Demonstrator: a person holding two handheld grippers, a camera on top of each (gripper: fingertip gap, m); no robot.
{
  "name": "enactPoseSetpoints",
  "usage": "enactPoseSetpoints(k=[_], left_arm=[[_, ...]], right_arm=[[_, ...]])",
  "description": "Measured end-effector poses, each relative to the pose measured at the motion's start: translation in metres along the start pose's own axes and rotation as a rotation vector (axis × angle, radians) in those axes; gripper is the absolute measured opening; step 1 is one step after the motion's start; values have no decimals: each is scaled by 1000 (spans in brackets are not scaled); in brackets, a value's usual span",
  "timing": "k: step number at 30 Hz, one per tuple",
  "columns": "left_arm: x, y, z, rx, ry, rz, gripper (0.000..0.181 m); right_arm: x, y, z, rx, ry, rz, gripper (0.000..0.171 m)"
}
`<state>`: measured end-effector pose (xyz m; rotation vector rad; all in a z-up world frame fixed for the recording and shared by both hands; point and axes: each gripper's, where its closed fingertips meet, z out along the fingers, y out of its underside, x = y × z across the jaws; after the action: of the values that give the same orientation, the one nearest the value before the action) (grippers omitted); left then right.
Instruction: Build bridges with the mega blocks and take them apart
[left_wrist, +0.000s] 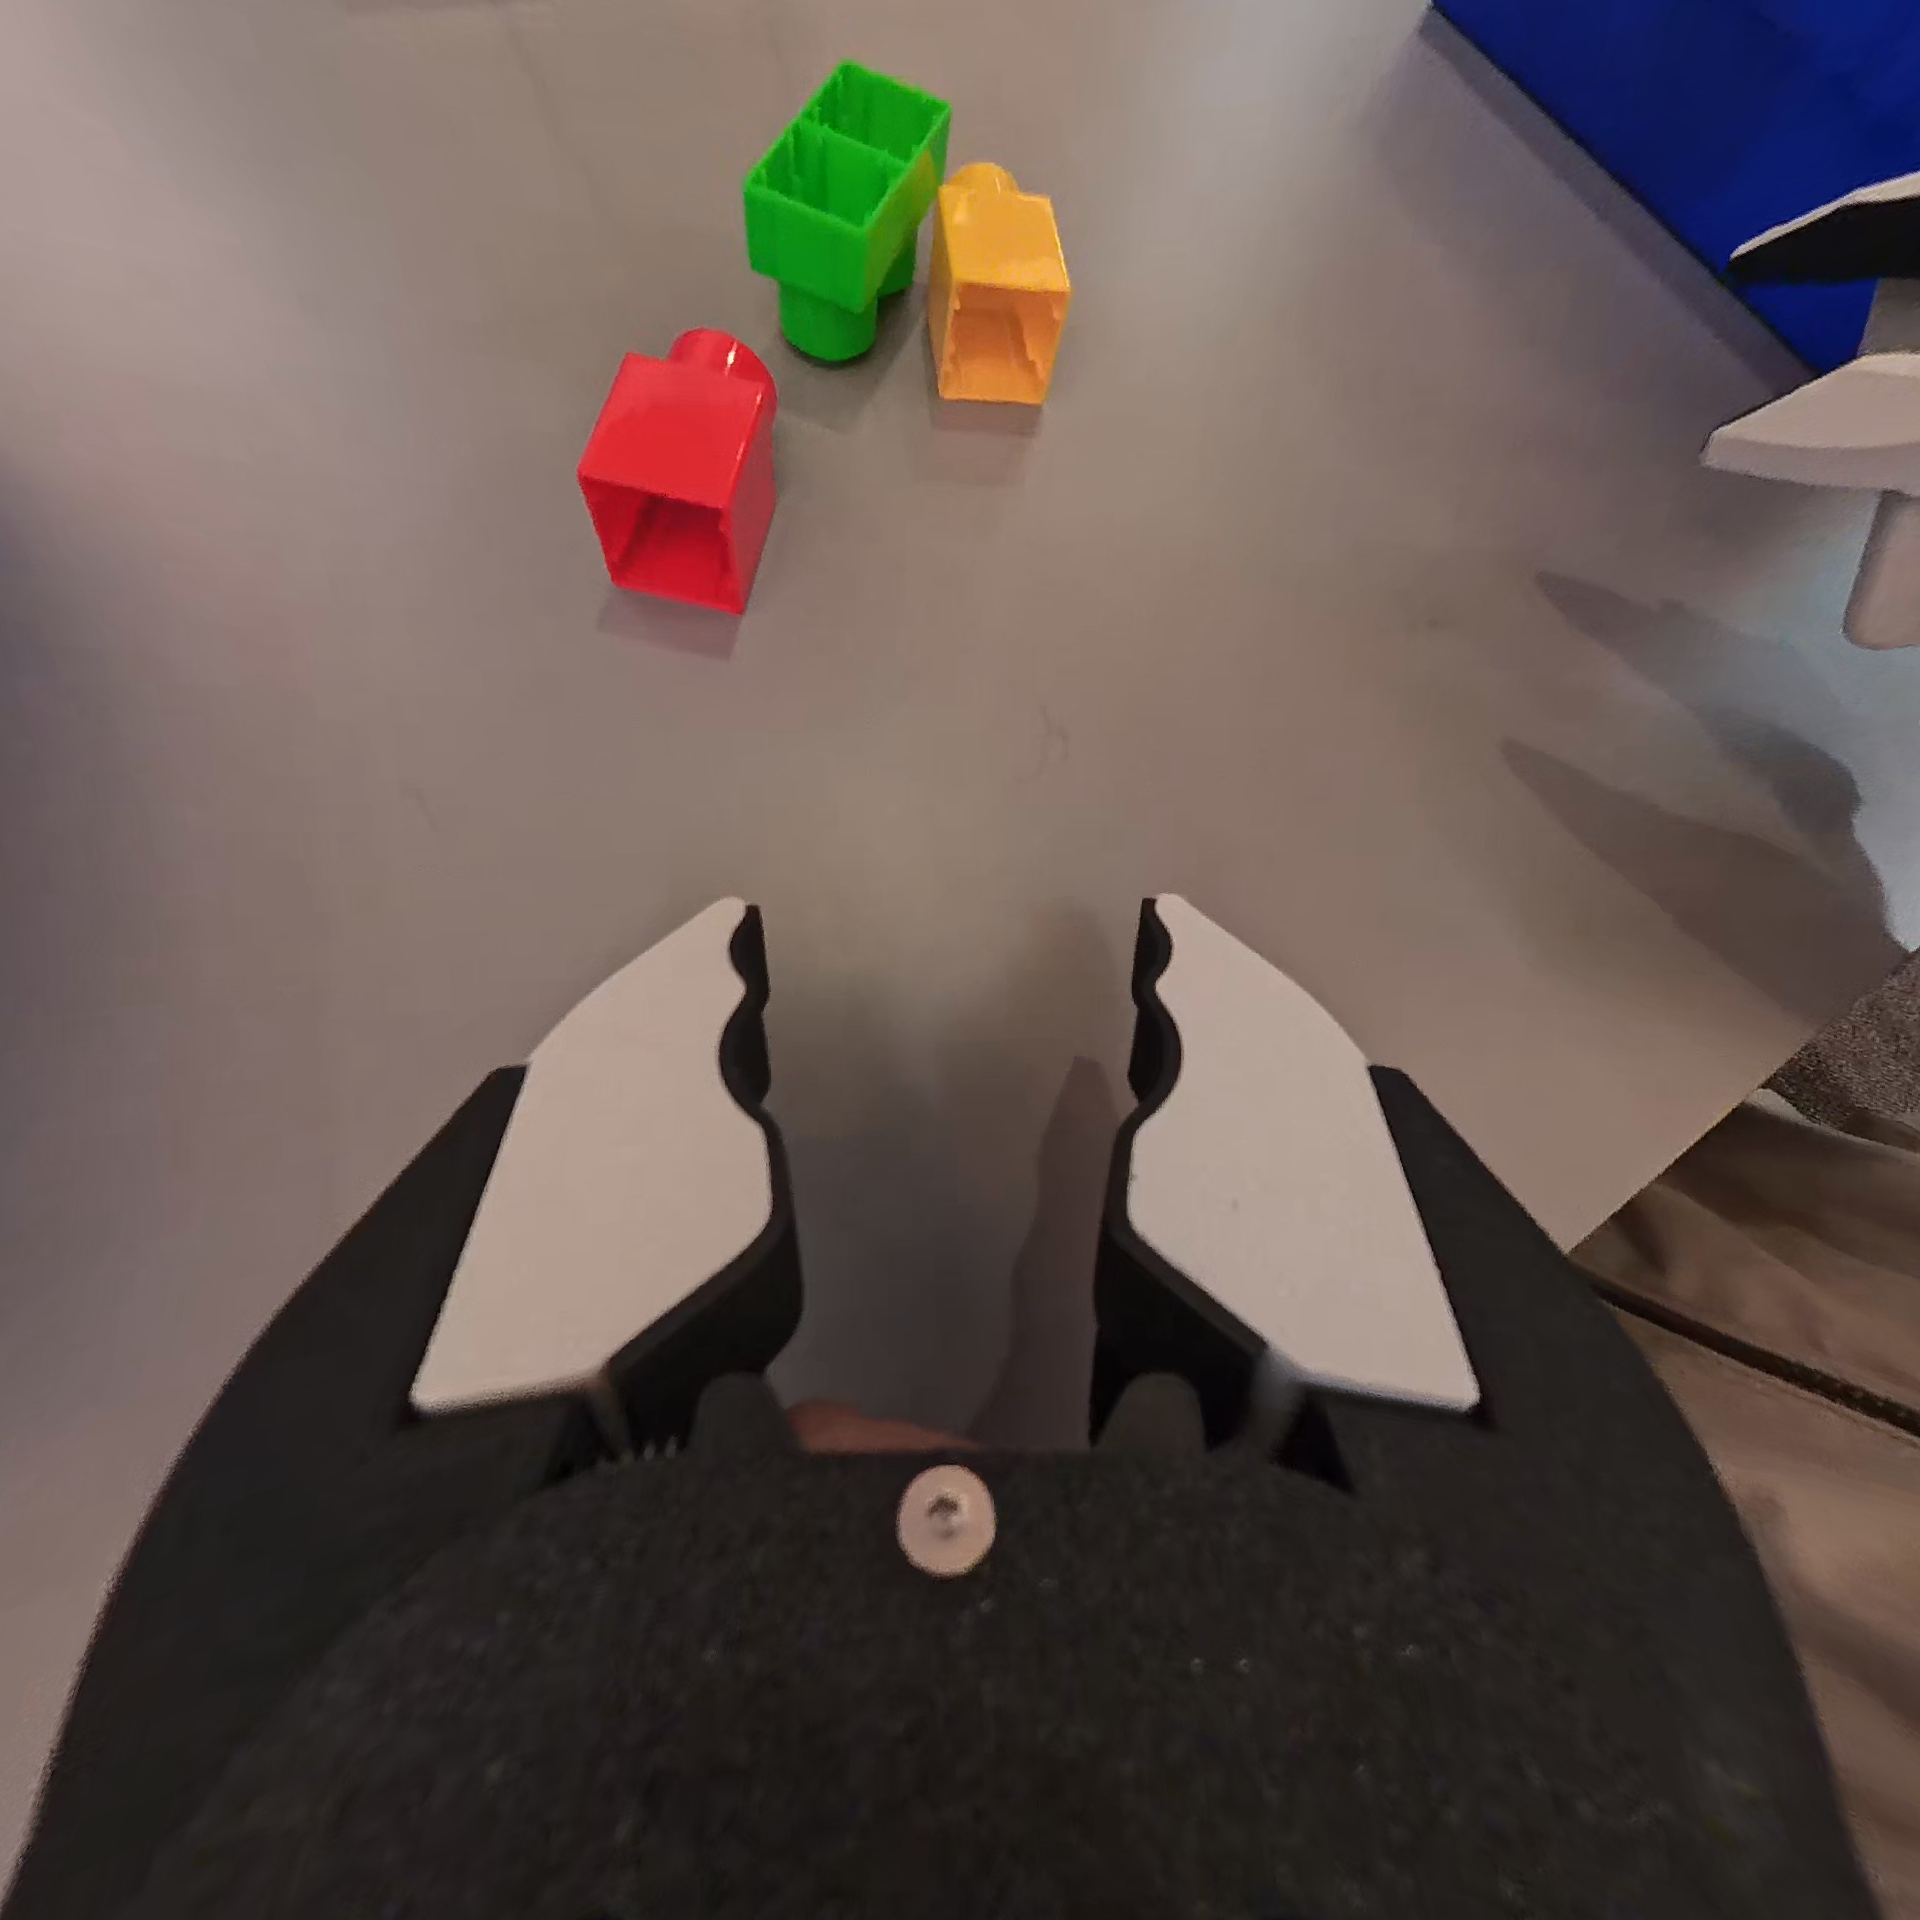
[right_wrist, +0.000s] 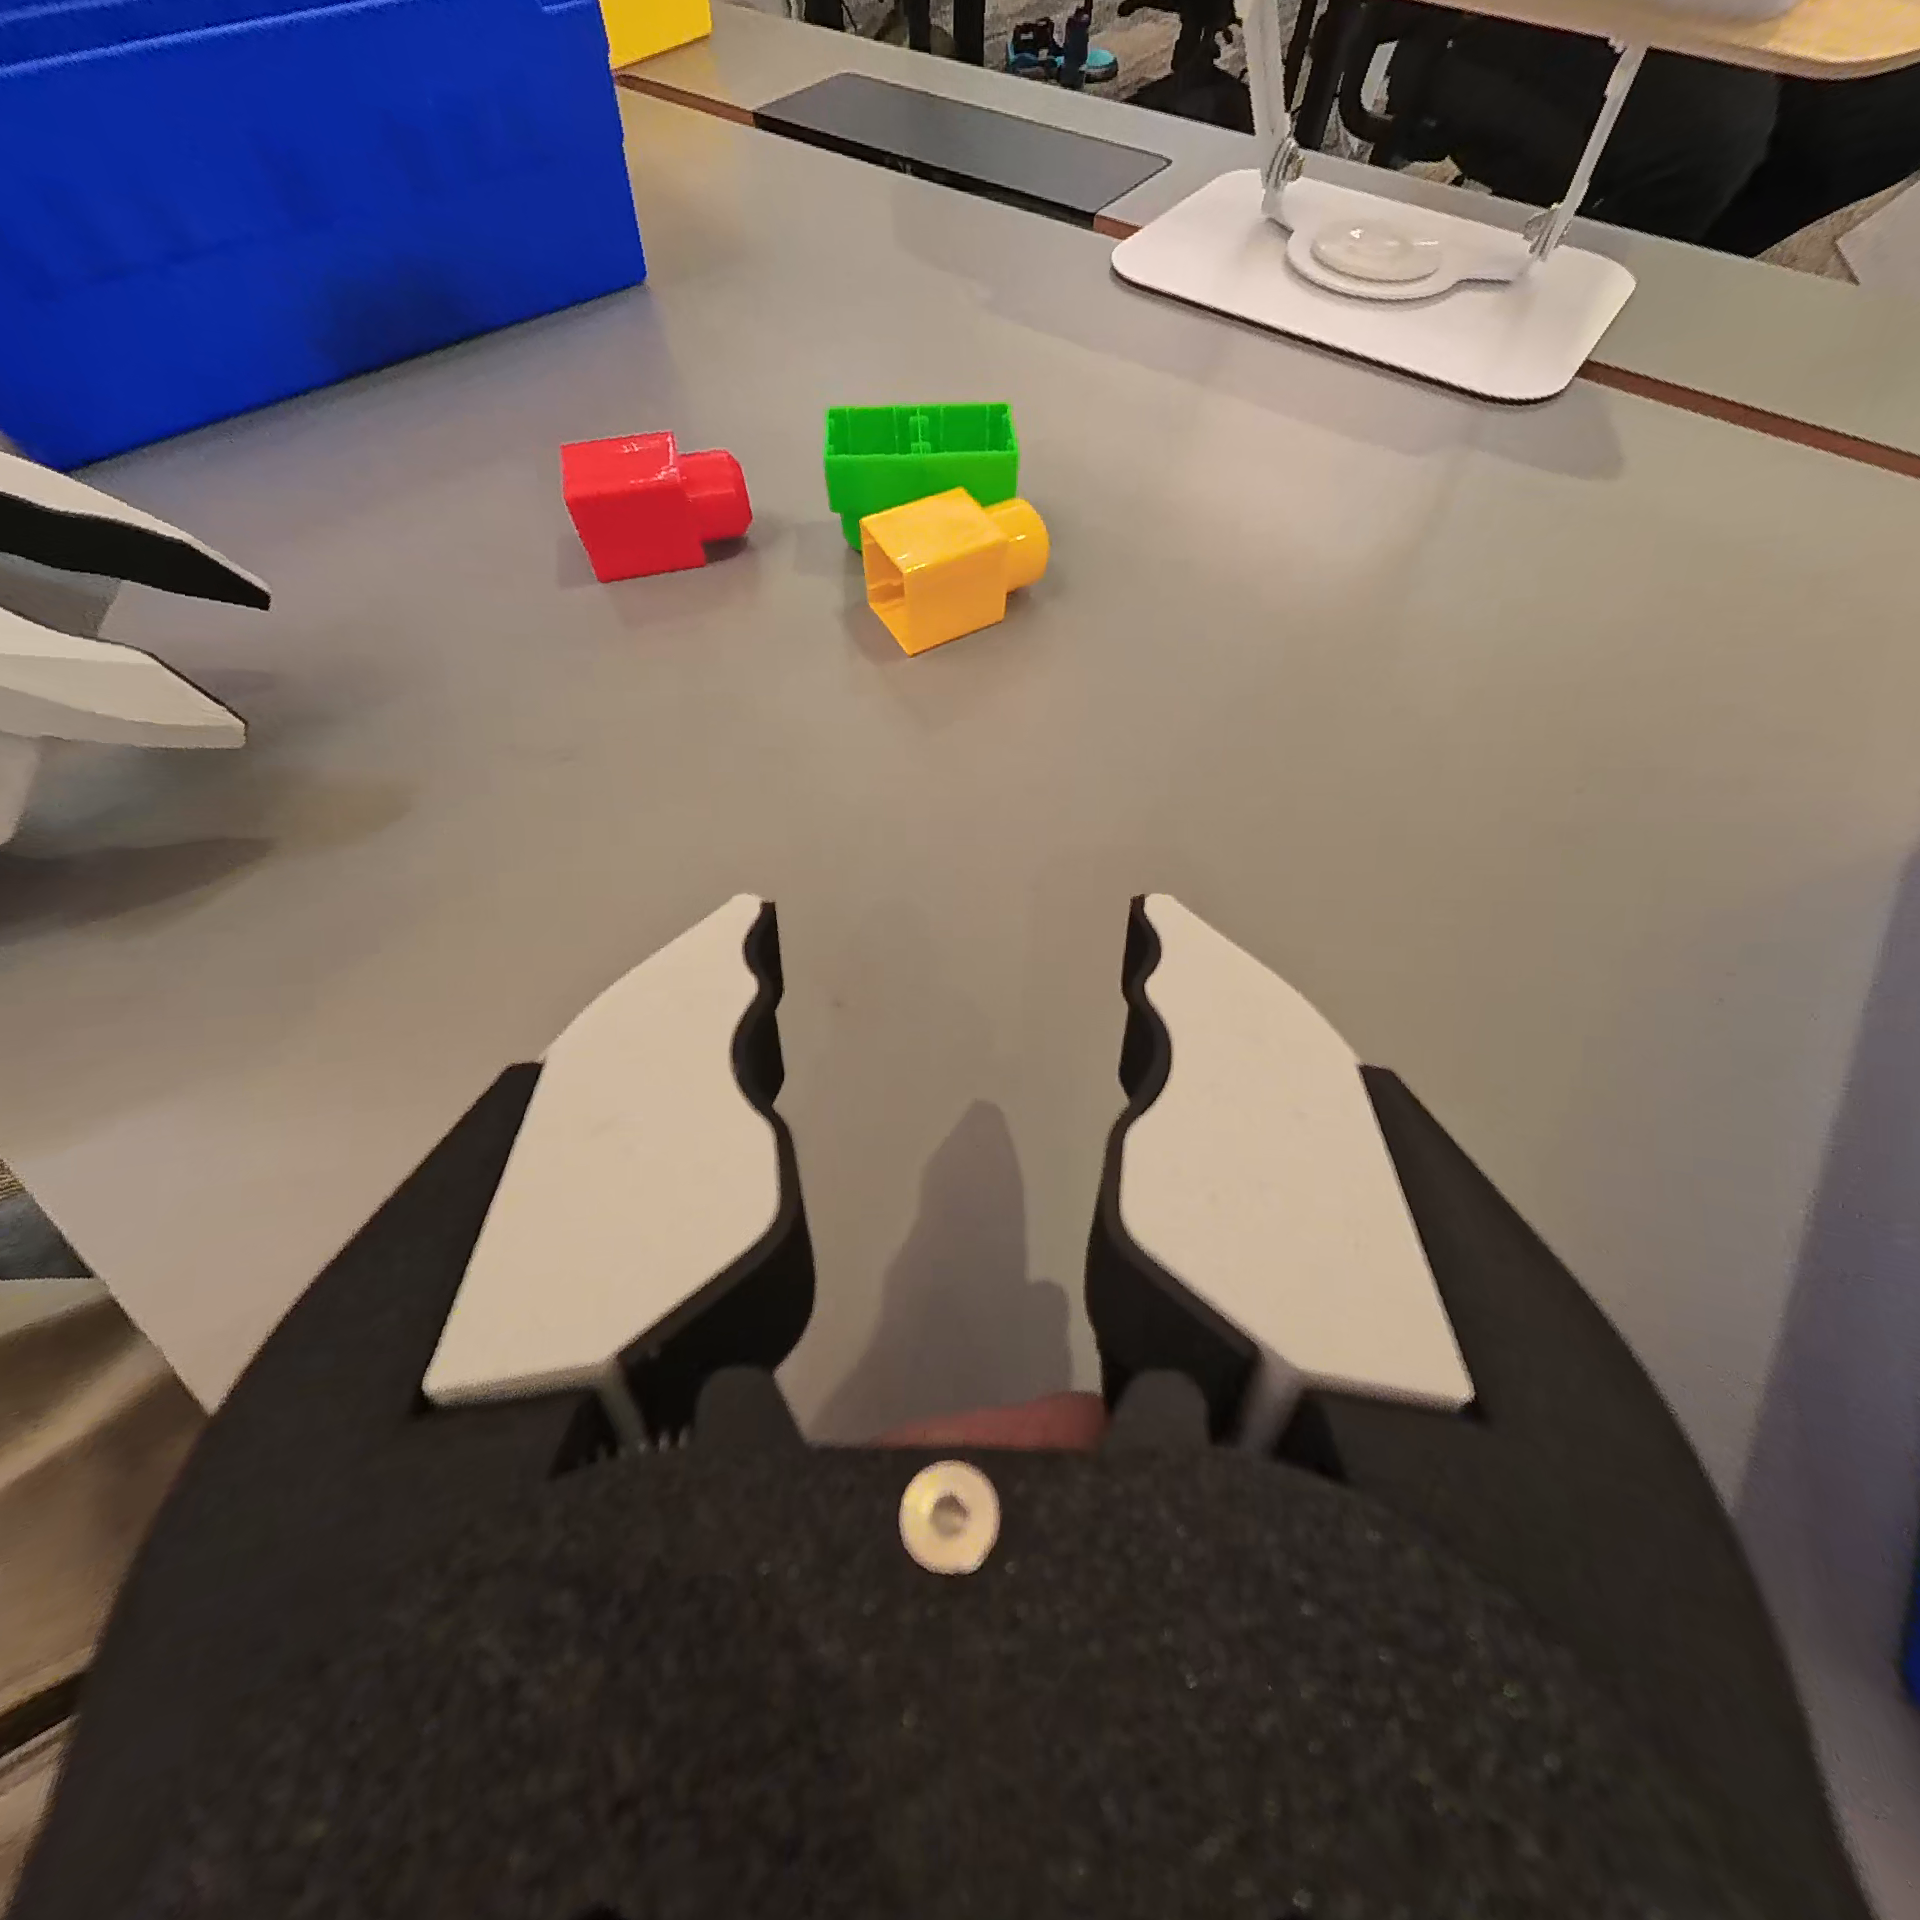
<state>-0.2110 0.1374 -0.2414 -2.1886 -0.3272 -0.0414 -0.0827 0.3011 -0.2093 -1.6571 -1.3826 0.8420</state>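
Closest in, the left gripper (left_wrist: 948, 914) hangs over the grey table (left_wrist: 312, 831) with its jaws spread apart and nothing between them. Same story on the other side: the right gripper (right_wrist: 951, 909) is wide apart and empty above bare tabletop. Out ahead lie all three blocks, separate pieces, no bridge standing. From the left wrist view the red block (left_wrist: 681, 478) is nearest, tipped on its side with its hollow end facing the camera and its stud pointing away. Just beyond it, the green block (left_wrist: 847, 203), the double-width one, sits upside down, its open cells facing up, resting on its studs. Right beside that, the yellow block (left_wrist: 997, 286) lies on its side; whether the two actually touch, I can't tell. In the right wrist view the yellow one overlaps the front of the green. Farther back, a blue bin (right_wrist: 301, 208) stands at the left, and a white stand base (right_wrist: 1382, 301) sits off to the right.
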Motion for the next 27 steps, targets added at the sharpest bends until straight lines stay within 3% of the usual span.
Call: enactPoseSetpoints(k=[11,20,27], left_arm=[[11,-16,13,15,30,35,66],[23,-71,92,-43,-40,40,68],[17,-87,135,-115,-102,16,68]], right_arm=[[5,-1,0,-1,1,-4,63],[17,-2,-10,38,8,29,62],[23,-2,-17,54,3,42,62]])
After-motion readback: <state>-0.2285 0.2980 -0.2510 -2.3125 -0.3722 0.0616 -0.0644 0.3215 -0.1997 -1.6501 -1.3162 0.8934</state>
